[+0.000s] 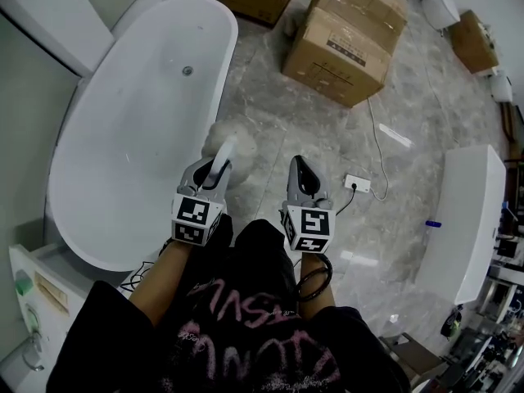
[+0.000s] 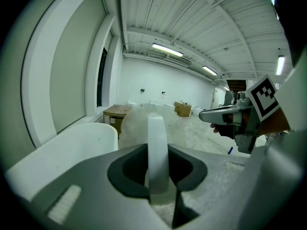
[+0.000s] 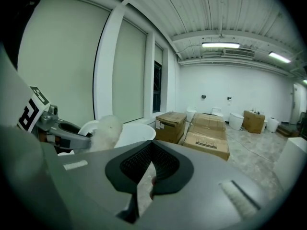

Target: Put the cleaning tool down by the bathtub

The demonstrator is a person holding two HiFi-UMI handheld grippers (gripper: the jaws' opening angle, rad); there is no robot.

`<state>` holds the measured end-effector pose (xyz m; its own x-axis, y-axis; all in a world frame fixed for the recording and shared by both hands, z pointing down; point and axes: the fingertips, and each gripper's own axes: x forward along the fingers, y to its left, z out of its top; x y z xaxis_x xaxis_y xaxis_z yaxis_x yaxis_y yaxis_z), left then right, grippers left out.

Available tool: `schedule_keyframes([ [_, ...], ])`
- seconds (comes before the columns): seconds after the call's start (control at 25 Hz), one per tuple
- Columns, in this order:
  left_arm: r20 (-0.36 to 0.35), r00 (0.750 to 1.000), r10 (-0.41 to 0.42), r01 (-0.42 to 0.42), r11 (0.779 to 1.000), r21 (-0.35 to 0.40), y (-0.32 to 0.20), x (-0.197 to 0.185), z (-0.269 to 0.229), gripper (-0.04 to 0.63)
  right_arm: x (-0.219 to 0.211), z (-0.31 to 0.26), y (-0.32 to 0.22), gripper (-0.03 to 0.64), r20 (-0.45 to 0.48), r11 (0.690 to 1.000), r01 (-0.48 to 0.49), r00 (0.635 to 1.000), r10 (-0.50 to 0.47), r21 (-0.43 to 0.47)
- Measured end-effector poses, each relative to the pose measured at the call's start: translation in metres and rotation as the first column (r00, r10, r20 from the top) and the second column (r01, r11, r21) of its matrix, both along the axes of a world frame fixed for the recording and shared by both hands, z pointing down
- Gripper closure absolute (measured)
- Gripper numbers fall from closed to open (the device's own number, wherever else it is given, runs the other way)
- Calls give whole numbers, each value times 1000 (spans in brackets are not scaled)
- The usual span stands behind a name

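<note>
A sanitary-ware showroom or storeroom: a freestanding bathtub [image 1: 131,137], toilets [image 3: 237,120] and cardboard boxes [image 1: 344,31] on a tiled floor [image 1: 270,113].

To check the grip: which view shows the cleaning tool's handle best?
The left gripper view: the left tongs close on the white handle, seen close. The head view shows it small, from above; the right gripper view shows only the fluffy head.
</note>
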<state>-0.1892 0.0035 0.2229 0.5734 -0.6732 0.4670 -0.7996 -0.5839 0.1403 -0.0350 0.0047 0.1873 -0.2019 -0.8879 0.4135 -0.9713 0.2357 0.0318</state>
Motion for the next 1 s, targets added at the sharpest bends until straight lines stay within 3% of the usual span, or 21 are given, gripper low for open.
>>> schedule_keyframes([
  [0.52,18,999,49,-48,999,-24,-28,19,9,509,24,19,-19,604,9,998,-58,998,59,-29],
  [1.0,60,998,-13,17,998,-55,-60,64,25,509,75,50,-45,603,26,995,-4,1000,6,-96],
])
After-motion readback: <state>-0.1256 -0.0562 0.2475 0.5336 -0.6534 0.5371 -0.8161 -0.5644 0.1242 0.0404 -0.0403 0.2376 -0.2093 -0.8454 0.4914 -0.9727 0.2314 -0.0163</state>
